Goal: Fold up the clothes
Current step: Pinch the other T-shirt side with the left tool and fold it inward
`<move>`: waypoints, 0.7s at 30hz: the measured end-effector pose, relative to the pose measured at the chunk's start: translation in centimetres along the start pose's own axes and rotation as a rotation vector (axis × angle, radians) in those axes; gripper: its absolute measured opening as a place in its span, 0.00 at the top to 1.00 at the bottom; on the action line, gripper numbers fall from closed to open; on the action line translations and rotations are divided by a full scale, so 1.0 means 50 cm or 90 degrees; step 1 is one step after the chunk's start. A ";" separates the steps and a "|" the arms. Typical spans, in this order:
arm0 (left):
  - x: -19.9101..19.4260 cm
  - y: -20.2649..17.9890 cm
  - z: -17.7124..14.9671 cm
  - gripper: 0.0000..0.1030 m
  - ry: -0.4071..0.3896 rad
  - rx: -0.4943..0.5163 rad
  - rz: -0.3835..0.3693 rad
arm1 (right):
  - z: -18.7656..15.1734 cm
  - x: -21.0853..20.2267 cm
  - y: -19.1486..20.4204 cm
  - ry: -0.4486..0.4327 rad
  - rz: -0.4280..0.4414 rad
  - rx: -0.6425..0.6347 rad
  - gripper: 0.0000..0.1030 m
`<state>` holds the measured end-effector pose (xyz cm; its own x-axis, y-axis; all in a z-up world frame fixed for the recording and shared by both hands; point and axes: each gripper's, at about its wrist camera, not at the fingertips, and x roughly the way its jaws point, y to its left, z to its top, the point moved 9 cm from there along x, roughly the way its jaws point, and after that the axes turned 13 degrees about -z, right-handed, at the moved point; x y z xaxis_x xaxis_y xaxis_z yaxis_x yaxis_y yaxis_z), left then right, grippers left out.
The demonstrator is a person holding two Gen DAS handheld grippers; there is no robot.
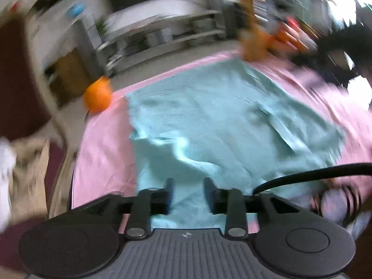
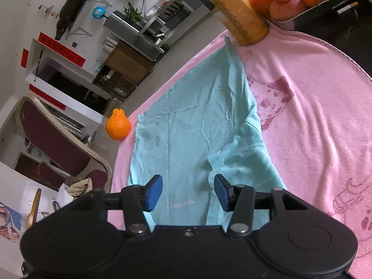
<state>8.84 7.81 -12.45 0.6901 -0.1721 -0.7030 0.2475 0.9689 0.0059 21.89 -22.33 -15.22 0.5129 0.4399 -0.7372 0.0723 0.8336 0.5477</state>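
Your teal shirt is spread across the pink blanket that covers the desk, running from the near edge, right under both claws, out toward the far edge where the juice bottle stands. In the right wrist view one side of the shirt is already flapped over onto itself, so there's a doubled layer on the right with a crease going up the middle. Your right claw is spread wide with nothing between its blue pads, hovering over the shirt's near end. Your left claw is open too, a bit narrower, and empty, also above the near part of the shirt; that view is pretty motion-blurred, so the wrinkles are hard to read. A bumpy orange sits at the blanket's left edge, just beside the shirt's corner. A tray of fruit sits past the far right edge of the blanket, next to the bottle.
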 end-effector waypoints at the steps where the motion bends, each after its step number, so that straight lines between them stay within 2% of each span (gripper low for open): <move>1: 0.005 0.030 0.003 0.63 0.001 -0.053 0.008 | -0.003 0.004 0.002 0.004 -0.003 -0.005 0.53; 4: 0.022 0.115 -0.006 0.63 0.020 -0.215 0.016 | -0.016 0.015 0.010 0.015 -0.008 -0.026 0.53; 9: 0.060 0.145 -0.033 0.62 0.063 -0.333 -0.028 | -0.045 0.040 0.054 0.042 0.013 -0.071 0.53; 11: 0.060 0.139 -0.039 0.62 0.081 -0.284 0.003 | -0.056 0.058 0.081 0.060 0.019 -0.088 0.54; 12: 0.058 0.134 -0.041 0.65 0.090 -0.252 0.022 | -0.062 0.069 0.098 0.067 0.018 -0.103 0.54; 14: 0.054 0.125 -0.045 0.67 0.108 -0.186 0.062 | -0.074 0.084 0.133 0.066 0.007 -0.153 0.54; 17: 0.027 0.094 -0.044 0.65 0.115 -0.008 0.099 | -0.073 0.099 0.169 0.043 -0.045 -0.215 0.58; 18: 0.022 0.097 -0.046 0.65 0.117 0.026 0.121 | -0.065 0.097 0.174 0.026 -0.068 -0.234 0.58; 19: 0.019 0.105 -0.049 0.65 0.121 0.052 0.147 | -0.052 0.092 0.174 0.006 -0.097 -0.250 0.58; 21: 0.024 0.118 -0.052 0.65 0.118 0.006 0.134 | -0.025 0.070 0.162 -0.017 -0.151 -0.271 0.58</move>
<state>9.35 13.80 -15.13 0.5916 0.0692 -0.8033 0.1190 0.9779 0.1718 23.21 -13.60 -13.83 0.5465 0.2170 -0.8089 -0.1631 0.9749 0.1514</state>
